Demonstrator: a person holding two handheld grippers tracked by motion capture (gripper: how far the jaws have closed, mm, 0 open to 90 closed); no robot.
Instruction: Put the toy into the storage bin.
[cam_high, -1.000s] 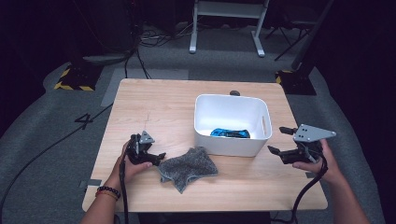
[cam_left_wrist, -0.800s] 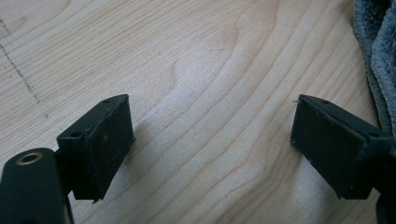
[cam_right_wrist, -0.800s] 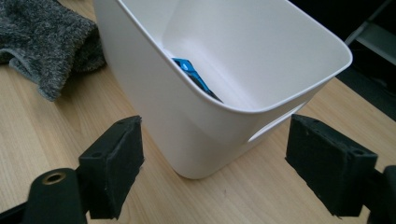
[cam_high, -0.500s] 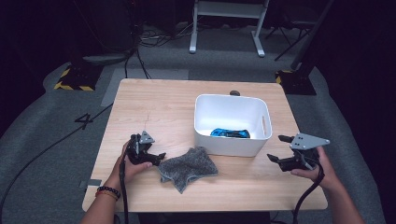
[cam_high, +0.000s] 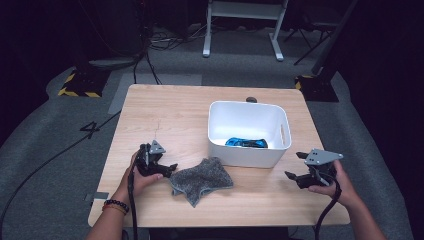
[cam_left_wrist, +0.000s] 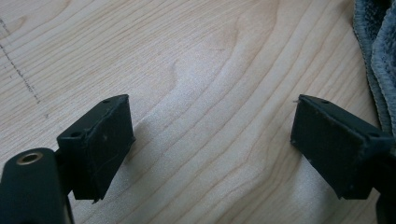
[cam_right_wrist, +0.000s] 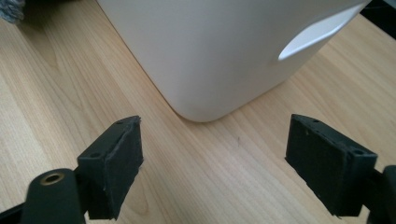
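A grey cloth lies crumpled on the wooden table, just in front of a white bin that holds a blue object. My left gripper rests low on the table at the cloth's left edge, jaws open with bare wood between them; the cloth's edge shows at the right of the left gripper view. My right gripper hovers low at the bin's right front corner, jaws open and empty, facing the bin's rounded corner.
The bin has a handle slot in its side wall. A small dark knob sits at the table's far edge behind the bin. Cables and stand legs lie on the floor beyond the table.
My right gripper has sunk toward the table beside the bin. The left gripper and the cloth have kept still.
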